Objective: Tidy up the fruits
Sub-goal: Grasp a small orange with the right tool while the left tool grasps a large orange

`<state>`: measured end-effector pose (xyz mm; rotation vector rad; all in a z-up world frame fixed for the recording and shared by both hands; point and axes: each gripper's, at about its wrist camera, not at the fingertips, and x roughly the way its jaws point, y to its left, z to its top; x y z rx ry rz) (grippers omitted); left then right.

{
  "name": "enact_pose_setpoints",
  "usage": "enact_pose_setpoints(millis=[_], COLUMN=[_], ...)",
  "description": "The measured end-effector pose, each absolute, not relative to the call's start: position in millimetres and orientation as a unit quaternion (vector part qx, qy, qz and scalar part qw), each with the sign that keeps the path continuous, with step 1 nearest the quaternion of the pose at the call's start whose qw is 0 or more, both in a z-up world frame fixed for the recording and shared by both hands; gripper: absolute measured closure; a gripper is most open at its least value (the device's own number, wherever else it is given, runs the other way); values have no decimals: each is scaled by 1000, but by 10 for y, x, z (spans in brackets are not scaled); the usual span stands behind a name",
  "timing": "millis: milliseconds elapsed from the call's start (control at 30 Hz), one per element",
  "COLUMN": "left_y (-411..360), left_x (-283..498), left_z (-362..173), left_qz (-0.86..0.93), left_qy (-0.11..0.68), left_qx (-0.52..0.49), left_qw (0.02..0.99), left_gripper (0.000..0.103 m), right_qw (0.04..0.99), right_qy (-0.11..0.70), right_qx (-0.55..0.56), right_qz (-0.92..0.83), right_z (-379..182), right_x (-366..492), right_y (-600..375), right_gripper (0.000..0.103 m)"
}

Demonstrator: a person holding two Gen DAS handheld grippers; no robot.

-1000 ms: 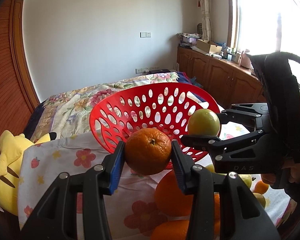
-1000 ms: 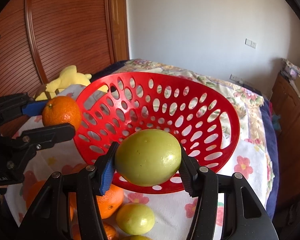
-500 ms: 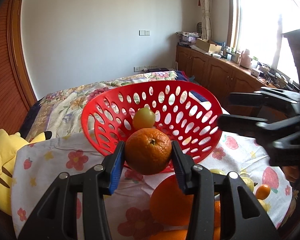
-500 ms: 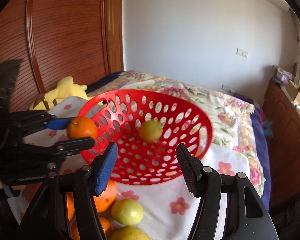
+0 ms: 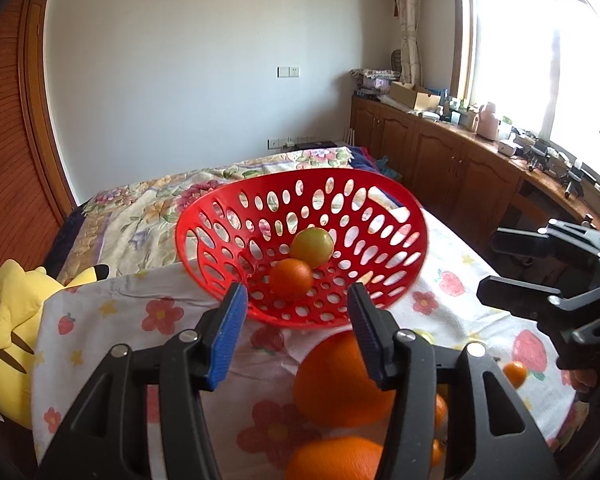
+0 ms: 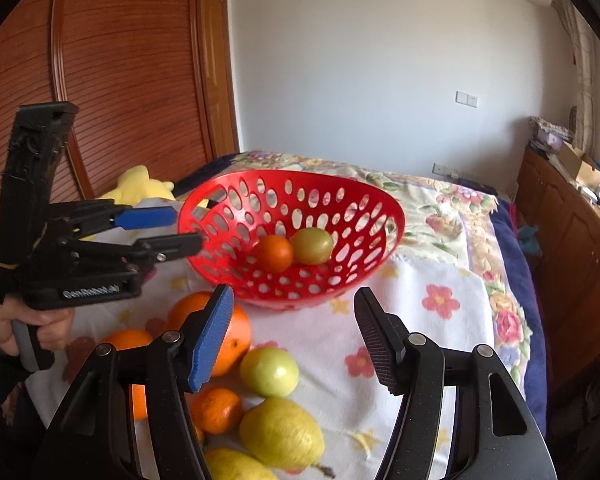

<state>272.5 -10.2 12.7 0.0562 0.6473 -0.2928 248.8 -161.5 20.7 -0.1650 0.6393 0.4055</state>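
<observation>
The bed [image 5: 148, 216] with its flowered cover fills the middle of both views, and a white flowered cloth [image 6: 424, 320] lies over its near part. On this cloth stands the red basket [image 5: 396, 216], at twelve o'clock from my left claw [image 5: 296, 334]. Inside the basket, a small orange [image 5: 291, 279] and a green fruit [image 5: 312, 247] lie touching each other; the green one is at one o'clock from the orange.

My left claw is opening and nothing is between its pads. My right claw [image 6: 296, 336] stands apart, half wide, and also holds nothing.

In the right view, more fruit lies on the cloth outside the basket: a big orange [image 6: 236, 340] at seven o'clock from the basket, a green apple [image 6: 269, 371] just beside it at four o'clock, a yellow pear [image 6: 282, 432] at six o'clock from the apple, and a small mandarin [image 6: 217, 410] at nine o'clock from the pear. A yellow plush toy [image 5: 16, 320] lies at nine o'clock from the basket.
</observation>
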Motion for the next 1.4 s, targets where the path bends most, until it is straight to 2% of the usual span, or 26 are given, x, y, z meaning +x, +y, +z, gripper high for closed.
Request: enact_pose_setpoints(millis=[200,467,967,1400], left_y=[-54,-18,-44,-112], left_x=[2302,1771,1414,1412], left_z=[173,60,-269,-315], left_qz=[-152,-163,-158,-150], left_qy=[306,306,345,368], left_qx=[24,25,12,8], left_qw=[940,938,925,918], left_gripper=[43,41,37,37], right_qw=[934,940,936,929], right_qy=[302,301,331,352], right_qx=[-58,-51,-36,-14], right_qz=[181,150,110,116], right_z=[164,-34,-405,-464], right_x=[2149,1655,1338,1383], right_y=[-1754,-1893,-2172,-2341], right_gripper=[35,34,35,46])
